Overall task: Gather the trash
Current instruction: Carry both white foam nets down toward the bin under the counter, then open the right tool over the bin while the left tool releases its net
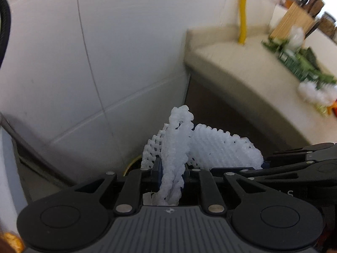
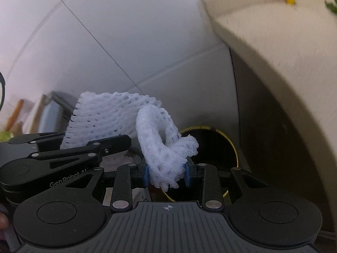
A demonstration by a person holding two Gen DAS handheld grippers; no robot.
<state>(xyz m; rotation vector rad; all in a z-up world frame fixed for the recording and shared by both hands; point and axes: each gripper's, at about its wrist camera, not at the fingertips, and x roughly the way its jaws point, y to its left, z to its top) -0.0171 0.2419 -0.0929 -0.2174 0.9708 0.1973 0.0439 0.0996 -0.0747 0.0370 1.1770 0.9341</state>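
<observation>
Left tool (image 1: 171,179) is clamped on a white foam net (image 1: 179,147), a soft open-mesh sleeve with a knobbly, bead-like texture. The pinched part is twisted into a rope between the blue pads; ahead of the tool the net fans out into a flatter diamond-mesh sheet running to its right, toward the right tool (image 1: 299,164), whose black linkage arms show at the right edge.

Right tool (image 2: 167,175) is also closed on a foam net (image 2: 164,147): a bunched loop squeezed between its blue pads (image 2: 145,174), with a wider mesh sheet spreading off to its left, over the black arms of the left tool (image 2: 69,154). (Cannot tell whether this is one net held by both tools or two separate pieces.)

Just ahead of and below the right tool is a round bin (image 2: 210,147), dark inside with a thin shiny gold rim; the held net hangs over its near-left edge. In the left view only a sliver of that gold rim (image 1: 131,163) shows, beside the net.

To the right of both tools is a beige stone-like worktop (image 1: 242,67) with a rounded edge, blurred. On it, far right, are green leafy scraps (image 1: 301,63), another white foam net piece (image 1: 316,92) and a wooden knife block (image 1: 294,19). A yellow pipe (image 1: 243,10) runs up the wall. White glossy tiles (image 1: 105,52) lie ahead.
</observation>
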